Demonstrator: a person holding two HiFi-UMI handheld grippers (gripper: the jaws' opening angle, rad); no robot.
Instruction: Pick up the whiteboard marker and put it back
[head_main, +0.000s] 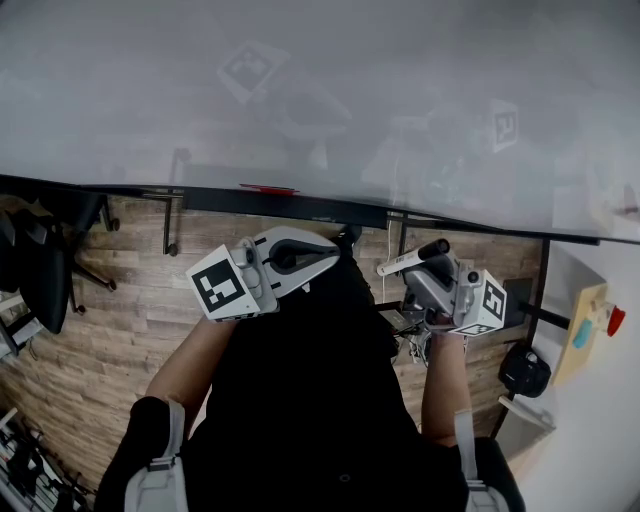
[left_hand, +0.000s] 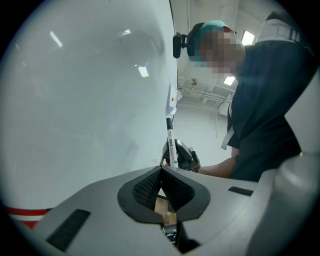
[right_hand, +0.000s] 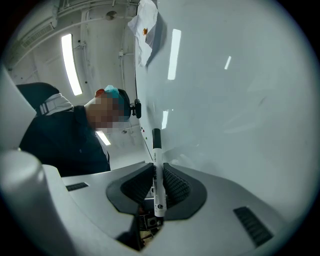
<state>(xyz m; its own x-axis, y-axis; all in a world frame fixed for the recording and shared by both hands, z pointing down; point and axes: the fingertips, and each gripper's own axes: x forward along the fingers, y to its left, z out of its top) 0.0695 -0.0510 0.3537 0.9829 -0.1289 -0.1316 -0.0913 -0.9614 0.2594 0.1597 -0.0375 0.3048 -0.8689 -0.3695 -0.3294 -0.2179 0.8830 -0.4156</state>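
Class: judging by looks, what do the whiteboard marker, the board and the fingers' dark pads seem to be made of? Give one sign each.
Whiteboard marker: likely smooth plastic, with a white printed barrel and black cap. Whiteboard: glossy coated surface; it mirrors the ceiling lights. Fingers: dark matt pads with a fine ribbed texture, probably rubber, set in grey moulded shells.

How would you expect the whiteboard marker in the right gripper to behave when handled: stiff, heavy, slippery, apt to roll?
Probably stiff: the marker stands straight though the right gripper grips only its rear half. Likely light, since it juts out without sagging. Its smooth round body could slip or roll once laid down.
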